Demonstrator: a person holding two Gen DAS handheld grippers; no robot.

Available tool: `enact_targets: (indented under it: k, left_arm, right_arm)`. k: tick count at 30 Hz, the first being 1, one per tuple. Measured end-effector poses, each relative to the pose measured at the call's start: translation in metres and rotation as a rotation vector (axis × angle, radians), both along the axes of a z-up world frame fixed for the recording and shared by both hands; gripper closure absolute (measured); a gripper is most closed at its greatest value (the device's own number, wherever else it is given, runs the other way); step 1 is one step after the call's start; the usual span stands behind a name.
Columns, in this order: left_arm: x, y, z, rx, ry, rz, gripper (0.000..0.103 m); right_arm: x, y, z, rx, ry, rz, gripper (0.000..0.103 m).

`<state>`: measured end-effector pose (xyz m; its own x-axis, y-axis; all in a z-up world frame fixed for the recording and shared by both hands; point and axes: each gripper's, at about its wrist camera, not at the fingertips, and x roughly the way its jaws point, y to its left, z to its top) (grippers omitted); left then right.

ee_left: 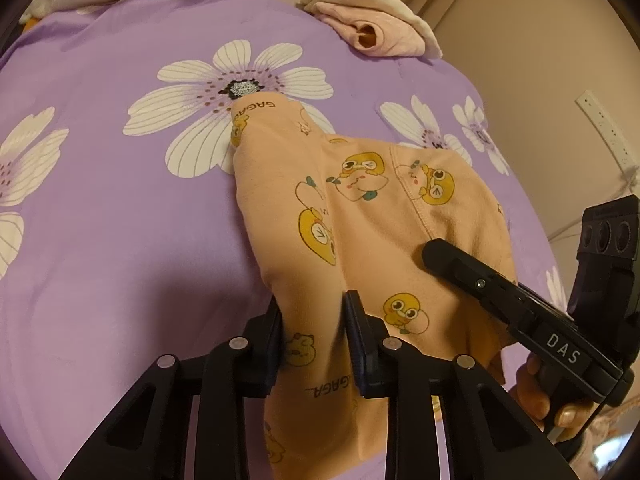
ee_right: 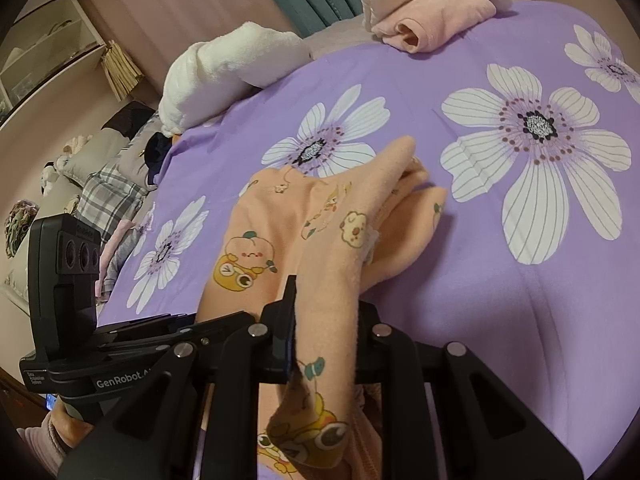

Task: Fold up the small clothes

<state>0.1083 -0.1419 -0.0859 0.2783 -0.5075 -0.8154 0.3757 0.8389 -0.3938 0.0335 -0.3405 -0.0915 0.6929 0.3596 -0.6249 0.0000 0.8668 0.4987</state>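
A small peach garment (ee_left: 360, 216) printed with yellow cartoon ducks lies partly raised off a purple flowered bedsheet (ee_left: 120, 220). My left gripper (ee_left: 316, 332) is shut on a bunched fold at the garment's near edge, and cloth fills the gap between its fingers. My right gripper (ee_right: 328, 320) is shut on another part of the same garment (ee_right: 280, 232), which drapes up from the sheet (ee_right: 500, 320) and through its jaws. In the left wrist view one black finger (ee_left: 460, 264) of the right gripper lies over the cloth, with a hand behind it.
Folded pink and cream clothes (ee_left: 372, 28) (ee_right: 432, 20) sit at the bed's far edge. A white plush pillow (ee_right: 224, 76) lies at the far left, beside plaid bedding (ee_right: 108, 196). A wall with a power strip (ee_left: 604, 128) runs along the right.
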Motion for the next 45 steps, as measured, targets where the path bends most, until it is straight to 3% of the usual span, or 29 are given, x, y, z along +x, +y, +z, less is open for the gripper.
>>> enact_targets:
  k: [26,45]
  left_arm:
    - [-0.037,0.017,0.028,-0.040,-0.046,-0.015,0.078]
    - [-0.050,0.044,0.042,-0.039,-0.077,0.033,0.078]
  right_arm:
    - [-0.045,0.030,0.040,-0.009,-0.091,0.047,0.085]
    - [-0.055,0.060,0.056,-0.022,-0.116,0.109,0.085]
